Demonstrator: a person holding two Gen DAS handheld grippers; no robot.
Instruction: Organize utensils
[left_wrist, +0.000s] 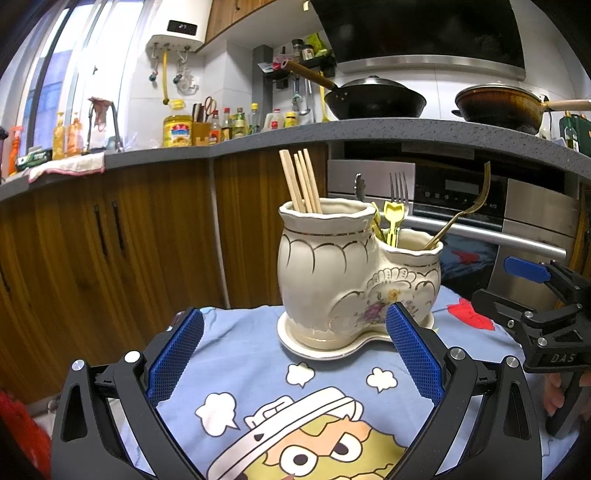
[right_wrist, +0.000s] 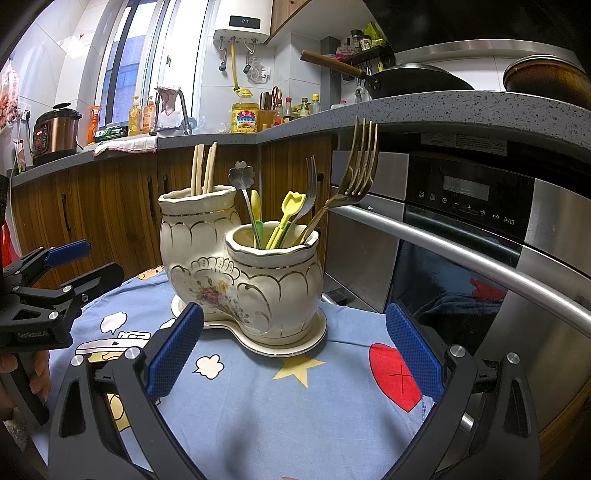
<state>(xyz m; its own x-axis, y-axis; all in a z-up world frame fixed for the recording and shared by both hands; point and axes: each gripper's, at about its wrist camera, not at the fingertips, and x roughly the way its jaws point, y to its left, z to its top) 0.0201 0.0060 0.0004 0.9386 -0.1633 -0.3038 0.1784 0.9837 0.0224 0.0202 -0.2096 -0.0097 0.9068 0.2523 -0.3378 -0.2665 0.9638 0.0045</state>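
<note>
A cream ceramic double utensil holder (left_wrist: 343, 269) (right_wrist: 243, 273) stands on its saucer on a blue cartoon cloth. Its taller pot holds several wooden chopsticks (left_wrist: 301, 181) (right_wrist: 204, 168). Its lower pot holds a gold fork (right_wrist: 354, 173) (left_wrist: 469, 206), a silver fork (right_wrist: 308, 195) (left_wrist: 399, 188), yellow plastic utensils (right_wrist: 286, 214) (left_wrist: 392, 218) and a flower-topped spoon (right_wrist: 243, 177). My left gripper (left_wrist: 295, 354) is open and empty, just in front of the holder. My right gripper (right_wrist: 295, 354) is open and empty, in front of the holder from the other side.
The cloth-covered table (left_wrist: 240, 354) (right_wrist: 332, 369) stands before wooden cabinets (left_wrist: 110, 236) and a steel oven (right_wrist: 461, 229) with a bar handle. The counter above carries bottles, an oil jug (left_wrist: 177, 131), a black wok (left_wrist: 373, 98) and a rice cooker (right_wrist: 55, 133).
</note>
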